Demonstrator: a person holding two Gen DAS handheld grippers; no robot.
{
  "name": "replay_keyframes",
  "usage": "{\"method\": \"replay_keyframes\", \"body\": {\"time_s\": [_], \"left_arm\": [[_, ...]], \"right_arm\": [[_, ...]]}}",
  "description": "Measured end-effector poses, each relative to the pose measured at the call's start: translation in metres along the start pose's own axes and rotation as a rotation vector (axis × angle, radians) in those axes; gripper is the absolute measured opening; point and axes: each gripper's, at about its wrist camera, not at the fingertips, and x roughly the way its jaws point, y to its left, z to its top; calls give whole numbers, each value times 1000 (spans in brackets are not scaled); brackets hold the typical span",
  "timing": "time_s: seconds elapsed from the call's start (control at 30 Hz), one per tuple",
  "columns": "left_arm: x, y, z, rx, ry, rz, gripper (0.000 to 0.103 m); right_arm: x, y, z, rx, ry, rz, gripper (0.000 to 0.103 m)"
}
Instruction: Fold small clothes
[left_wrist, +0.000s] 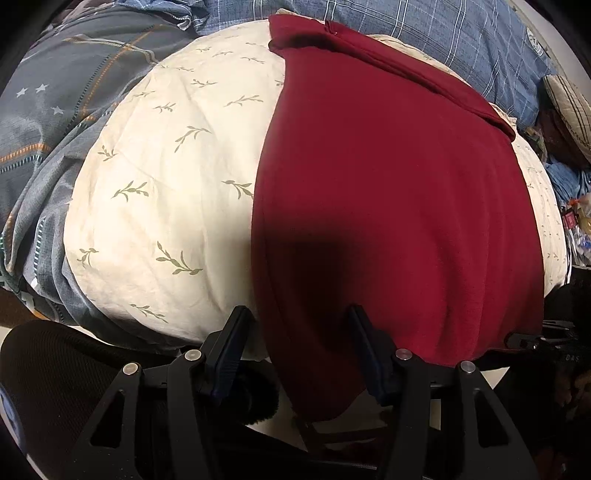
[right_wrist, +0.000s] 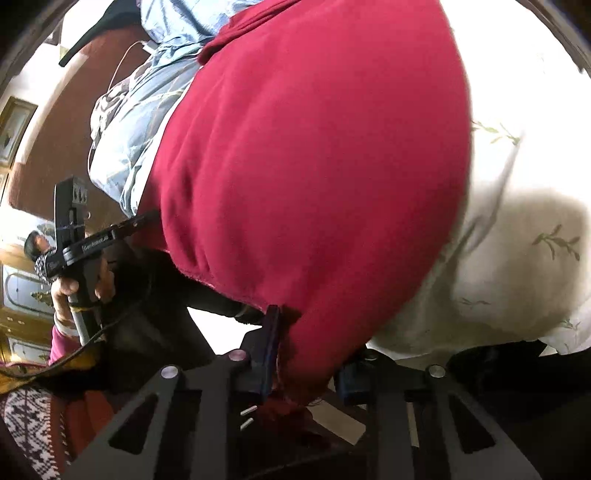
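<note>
Cloth, dark red (left_wrist: 388, 192), lies flat on leaf-print pillow (left_wrist: 155, 177). Right tool (right_wrist: 308, 354) clamped on its hem; left tool (left_wrist: 295, 332) apart, straddling cloth edge.

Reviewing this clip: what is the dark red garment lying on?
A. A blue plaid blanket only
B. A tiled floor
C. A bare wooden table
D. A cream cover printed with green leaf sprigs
D: in the left wrist view the dark red garment is spread over the cream cover with green leaf sprigs, its near hem hanging over the cover's edge; the blue plaid bedding lies farther back.
</note>
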Motion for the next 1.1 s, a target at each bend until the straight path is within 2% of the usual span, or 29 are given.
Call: {"method": "replay_keyframes", "body": {"time_s": [0.13,0.47,0.63,0.7,0.73,0.8,0.87,1.03,1.1], "left_arm": [[1,-2,1,-2,-1,2,54],[-3,-8,-5,-4,3,12,54],[-4,-8,-6,-7,16,10,54],[-4,-9,-7,-6,42,-12,43],[-5,-10,-7,-6,53,-25,32],[-4,-10,-8,12,65,-40,24],[-4,-11,-7,19,64,-39,11],[-18,-5,1,-38,5,-74,7],[-27,-2,4,-58,-16,-112,7]], "right_arm": [[1,5,1,-11,7,-7,28],[4,12,-1,-17,6,-35,28],[-2,18,-1,-60,-13,-42,18],[-9,22,1,-69,-42,-19,15],[-11,23,2,-69,-50,-11,14],[-19,26,5,-73,-76,13,14],[-25,29,8,-74,-98,26,13],[-46,33,20,-70,-168,56,12],[-56,33,26,-70,-204,67,12]]}}
